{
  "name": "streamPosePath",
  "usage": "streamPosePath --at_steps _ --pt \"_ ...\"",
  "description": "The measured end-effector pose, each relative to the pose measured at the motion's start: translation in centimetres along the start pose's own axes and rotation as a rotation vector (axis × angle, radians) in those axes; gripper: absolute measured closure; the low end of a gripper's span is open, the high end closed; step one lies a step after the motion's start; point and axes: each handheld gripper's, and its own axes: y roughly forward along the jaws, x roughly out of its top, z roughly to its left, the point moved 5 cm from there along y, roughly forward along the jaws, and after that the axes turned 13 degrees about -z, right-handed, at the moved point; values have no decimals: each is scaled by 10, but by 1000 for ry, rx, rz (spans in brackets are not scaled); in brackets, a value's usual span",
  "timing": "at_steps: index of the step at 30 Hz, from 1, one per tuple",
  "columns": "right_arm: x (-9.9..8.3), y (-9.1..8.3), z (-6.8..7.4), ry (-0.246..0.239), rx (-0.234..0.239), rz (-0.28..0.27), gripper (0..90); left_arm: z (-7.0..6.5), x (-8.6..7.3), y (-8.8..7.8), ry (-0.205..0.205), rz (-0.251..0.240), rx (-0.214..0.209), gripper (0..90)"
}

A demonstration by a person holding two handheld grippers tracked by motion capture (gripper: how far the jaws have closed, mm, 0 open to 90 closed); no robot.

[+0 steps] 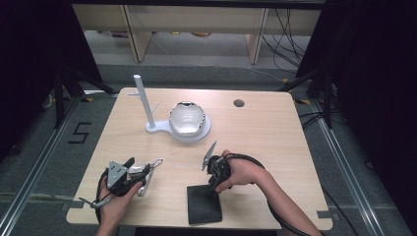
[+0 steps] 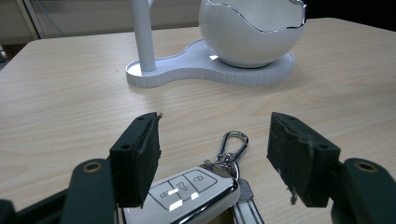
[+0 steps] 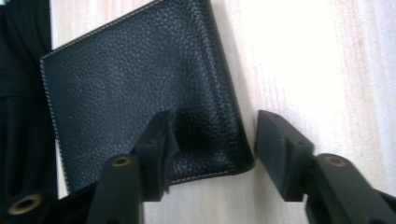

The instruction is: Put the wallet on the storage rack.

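- My left hand-held gripper [image 1: 140,172] sits low near the front left of the wooden surface [image 1: 265,128], its jaws spread wide.
- A car key fob [image 2: 189,193] with a silver carabiner clip [image 2: 232,142] lies between those jaws in the left gripper view, touching neither pad as far as I can see.
- My right hand-held gripper [image 1: 215,189] points down at the black leather wallet [image 1: 203,204], which lies flat near the front edge.
- In the right gripper view its jaws are open across the wallet's corner [image 3: 243,161]: one pad rests over the leather, the other stands just off the edge above bare wood.
- Farther back, a white stand [image 1: 189,135] carries a white bowl with a wavy rim [image 1: 187,118] and an upright post [image 1: 144,101].
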Motion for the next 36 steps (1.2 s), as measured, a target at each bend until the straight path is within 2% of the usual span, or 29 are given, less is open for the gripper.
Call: streamPosePath --at_steps 7,10,11,12,13,15,16,17,19,20,25,26,27,29,32,34,36 --pt "-1 0 2 10 29 -38 599 0 0 0 -2 1 3 337" --pt "-1 -1 3 20 13 -37 662 0 0 0 -3 2 5 337" --pt "0 0 2 -25 25 -55 689 0 0 0 -4 2 6 337" --pt "-1 -2 3 4 -1 -34 700 0 0 0 -3 3 7 338" --pt "-1 -2 2 -26 -4 -28 712 0 0 0 -1 3 6 338" --pt "0 -3 3 -18 -14 -18 735 0 0 0 0 4 6 338" --pt "1 -3 3 -56 -15 -8 755 0 0 0 0 3 7 338" --pt "1 -3 5 -43 -28 2 761 0 0 0 -1 2 6 338" --pt "2 -3 5 -74 -27 2 770 0 0 0 -3 -1 6 338" --pt "2 -4 6 -62 -35 5 774 0 0 0 -3 2 8 338" --pt "2 -4 6 -82 -32 -5 793 1 0 0 0 0 7 338" --pt "1 -5 7 -101 -46 -20 799 1 0 0 -1 1 8 338" --pt "1 -6 8 -92 -53 -16 802 1 0 0 -1 1 8 338" --pt "1 -5 7 -120 -46 -31 806 0 0 0 0 -3 8 338" --pt "0 -7 9 -101 -60 -28 808 0 0 0 1 0 9 337" --pt "0 -9 9 -125 -57 -50 813 1 0 0 -5 -3 12 337" --pt "1 -11 11 -125 -62 -58 814 1 0 0 -6 -4 12 337"
